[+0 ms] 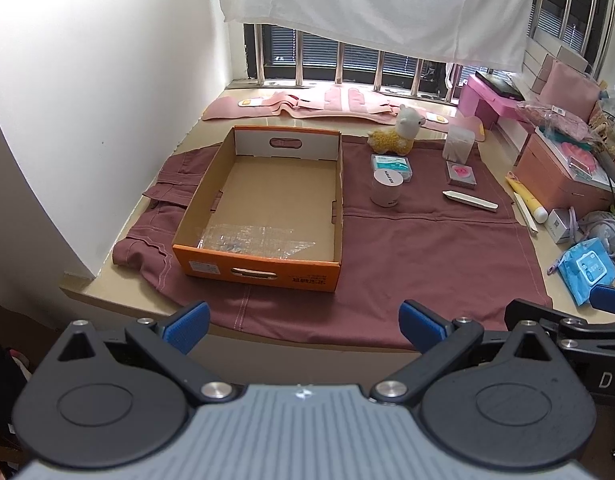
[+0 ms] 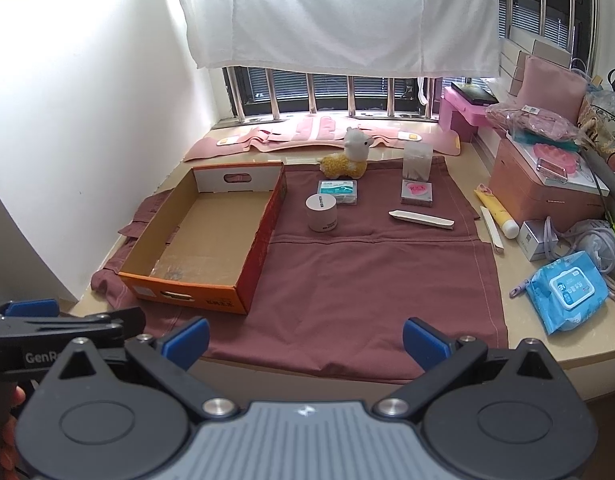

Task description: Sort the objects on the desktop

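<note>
Orange cardboard box [image 1: 263,216] sitting on the maroon cloth [image 1: 407,264], holding nothing but a clear plastic scrap [image 1: 251,240] at its near end; light, stiff at the walls, best shifted by a cut-out handle.

Further back, plush alpaca [image 2: 347,158] lying by the cloth's far edge: soft, squashy, forgiving anywhere across the body. Clear tub of what look like cotton swabs [image 2: 417,162] upright beside it, thin-walled, likely slick, so low across the flat sides. White jar [image 2: 322,213] standing near the box, rigid and round, prone to rolling out of a pinch; across the middle. Teal packet [image 2: 339,192] just behind it and pink card box [image 2: 417,193] lying flat, both needing an edge grip. Slim white stick [image 2: 421,219] flat on the cloth, trickiest, little to bite.

Left claw [image 1: 303,322] spread wide, holding nothing, hanging over the near table edge. Right claw [image 2: 305,340] likewise wide and unloaded.
</note>
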`<control>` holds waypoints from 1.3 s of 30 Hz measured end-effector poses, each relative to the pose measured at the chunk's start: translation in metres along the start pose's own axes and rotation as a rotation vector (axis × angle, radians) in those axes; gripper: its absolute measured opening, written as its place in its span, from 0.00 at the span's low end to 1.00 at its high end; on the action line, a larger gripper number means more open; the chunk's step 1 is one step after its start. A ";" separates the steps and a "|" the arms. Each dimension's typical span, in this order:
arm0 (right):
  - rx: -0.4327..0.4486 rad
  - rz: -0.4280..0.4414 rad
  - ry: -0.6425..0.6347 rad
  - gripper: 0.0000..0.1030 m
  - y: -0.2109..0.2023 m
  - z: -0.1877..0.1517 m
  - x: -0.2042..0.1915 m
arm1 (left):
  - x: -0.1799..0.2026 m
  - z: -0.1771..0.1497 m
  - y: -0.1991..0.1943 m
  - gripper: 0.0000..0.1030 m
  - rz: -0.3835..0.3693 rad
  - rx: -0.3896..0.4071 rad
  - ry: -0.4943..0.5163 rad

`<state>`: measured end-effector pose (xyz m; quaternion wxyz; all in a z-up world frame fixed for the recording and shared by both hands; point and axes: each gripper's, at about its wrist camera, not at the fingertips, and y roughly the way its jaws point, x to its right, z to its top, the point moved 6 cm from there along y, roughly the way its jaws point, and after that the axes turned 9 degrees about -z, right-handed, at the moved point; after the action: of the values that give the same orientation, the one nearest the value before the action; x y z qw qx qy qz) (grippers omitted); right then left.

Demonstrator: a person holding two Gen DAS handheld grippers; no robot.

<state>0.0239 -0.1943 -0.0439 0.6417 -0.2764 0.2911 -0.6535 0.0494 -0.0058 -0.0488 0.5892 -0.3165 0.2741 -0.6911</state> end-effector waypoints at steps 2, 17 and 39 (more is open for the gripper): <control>-0.001 0.001 0.000 1.00 0.000 0.000 0.001 | 0.000 0.000 0.000 1.00 0.002 -0.001 -0.002; -0.006 -0.003 0.005 1.00 0.002 -0.001 -0.001 | 0.002 -0.001 0.002 1.00 0.002 -0.008 0.007; -0.002 -0.003 0.007 1.00 0.000 -0.001 -0.001 | 0.003 -0.001 0.002 1.00 -0.003 -0.006 0.019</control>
<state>0.0231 -0.1934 -0.0448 0.6396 -0.2751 0.2935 -0.6551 0.0490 -0.0092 -0.0505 0.5844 -0.3124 0.2811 -0.6942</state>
